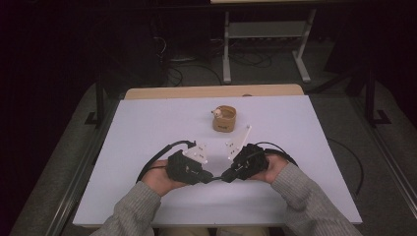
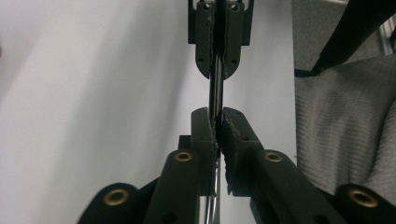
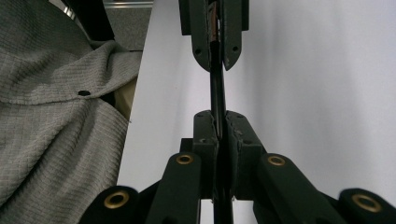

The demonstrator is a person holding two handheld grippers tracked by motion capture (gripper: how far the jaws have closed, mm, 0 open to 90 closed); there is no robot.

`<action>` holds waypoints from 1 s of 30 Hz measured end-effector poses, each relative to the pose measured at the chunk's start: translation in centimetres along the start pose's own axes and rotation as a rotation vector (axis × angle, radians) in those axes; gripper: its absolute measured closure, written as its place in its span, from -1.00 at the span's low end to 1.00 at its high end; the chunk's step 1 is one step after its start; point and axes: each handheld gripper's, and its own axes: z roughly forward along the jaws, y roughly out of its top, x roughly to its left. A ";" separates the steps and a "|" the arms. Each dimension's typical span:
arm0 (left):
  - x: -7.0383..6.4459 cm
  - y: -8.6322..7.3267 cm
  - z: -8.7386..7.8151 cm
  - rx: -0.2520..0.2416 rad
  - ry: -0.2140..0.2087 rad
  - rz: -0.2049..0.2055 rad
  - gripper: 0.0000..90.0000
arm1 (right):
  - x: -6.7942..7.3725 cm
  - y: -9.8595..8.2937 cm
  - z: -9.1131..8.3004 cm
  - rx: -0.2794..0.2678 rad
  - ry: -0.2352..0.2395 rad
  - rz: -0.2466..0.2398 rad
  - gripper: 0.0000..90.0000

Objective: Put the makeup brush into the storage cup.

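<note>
My left gripper (image 1: 208,176) and right gripper (image 1: 225,176) point tip to tip near the table's front middle. A thin dark rod (image 1: 217,179) spans the short gap between them, and both are shut on it. In the left gripper view my jaws (image 2: 217,123) pinch the rod (image 2: 215,88), which runs up into the right gripper (image 2: 219,46). The right gripper view mirrors this: my jaws (image 3: 219,123) clamp the rod (image 3: 216,88), with the left gripper (image 3: 215,42) holding its far end. What the rod is I cannot tell.
A small tan cup (image 1: 224,119) with a little pale figure at its rim stands mid-table, beyond the grippers. The white table top (image 1: 147,128) has a wooden strip along its far edge. Grey sleeves (image 1: 305,206) come in from the front edge.
</note>
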 end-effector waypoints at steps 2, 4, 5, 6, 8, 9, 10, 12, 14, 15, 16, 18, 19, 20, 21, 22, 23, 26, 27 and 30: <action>0.3 -0.8 0.0 -0.044 -0.028 -0.058 0.45 | 0.6 -0.4 -0.1 0.002 -0.036 -0.002 0.83; 0.4 -1.5 -0.1 -0.048 -0.030 -0.084 0.40 | 1.0 -1.0 -0.2 -0.003 -0.045 0.005 0.84; 0.4 -1.5 -0.1 -0.048 -0.030 -0.084 0.40 | 1.0 -1.0 -0.2 -0.003 -0.045 0.005 0.84; 0.4 -1.8 0.0 -0.050 -0.031 -0.087 0.40 | 1.2 -1.3 -0.3 -0.009 -0.055 0.003 0.84; 0.3 -2.2 0.0 -0.050 -0.034 -0.097 0.39 | 1.5 -1.8 -0.5 -0.020 -0.062 0.002 0.84; 0.3 -2.4 0.2 -0.034 -0.035 -0.098 0.40 | 1.5 -1.9 -0.6 -0.021 -0.064 0.000 0.83; 0.2 -2.5 0.2 -0.028 -0.034 -0.099 0.40 | 1.6 -2.0 -0.6 -0.021 -0.067 0.002 0.84; 0.3 -2.5 0.3 -0.028 -0.046 -0.104 0.44 | 1.6 -2.0 -0.6 -0.032 -0.068 -0.007 0.83; 0.3 -2.4 0.3 -0.023 -0.058 -0.099 0.52 | 1.7 -1.9 -0.4 -0.032 -0.071 -0.012 0.83; 0.3 -2.4 0.3 -0.023 -0.058 -0.099 0.57 | 1.7 -1.8 -0.3 -0.036 -0.070 -0.017 0.83; 0.2 -2.3 0.4 -0.007 -0.070 -0.091 0.63 | 1.7 -1.7 -0.3 -0.034 -0.070 -0.017 0.84; 0.2 -2.3 0.4 0.005 -0.061 -0.084 0.78 | 1.7 -1.6 -0.2 -0.039 -0.066 -0.028 0.84; 0.2 -2.3 0.4 0.005 -0.061 -0.084 0.80 | 1.7 -1.6 -0.2 -0.039 -0.066 -0.028 0.84; 0.0 -2.3 0.5 0.010 -0.064 -0.068 0.83 | 1.7 -1.6 -0.1 -0.033 -0.067 -0.035 0.83; -0.1 -2.3 0.5 0.017 -0.063 -0.057 0.85 | 1.7 -1.6 0.1 -0.030 -0.065 -0.037 0.82; -0.3 -2.2 0.6 0.025 -0.059 -0.051 0.86 | 1.7 -1.6 0.1 -0.025 -0.065 -0.036 0.79; -0.3 -2.1 0.6 0.039 -0.055 -0.043 0.87 | 1.7 -1.6 0.2 -0.017 -0.071 -0.031 0.76; -0.3 -1.9 0.8 0.071 -0.047 -0.029 0.87 | 1.6 -1.2 0.1 0.000 -0.074 -0.027 0.56; -0.3 -1.8 0.9 0.082 -0.042 -0.028 0.87 | 1.6 -1.0 0.0 0.003 -0.071 -0.031 0.54; -0.4 -1.6 1.2 0.088 -0.053 -0.023 0.87 | 1.9 -0.5 0.1 0.040 -0.067 -0.033 0.56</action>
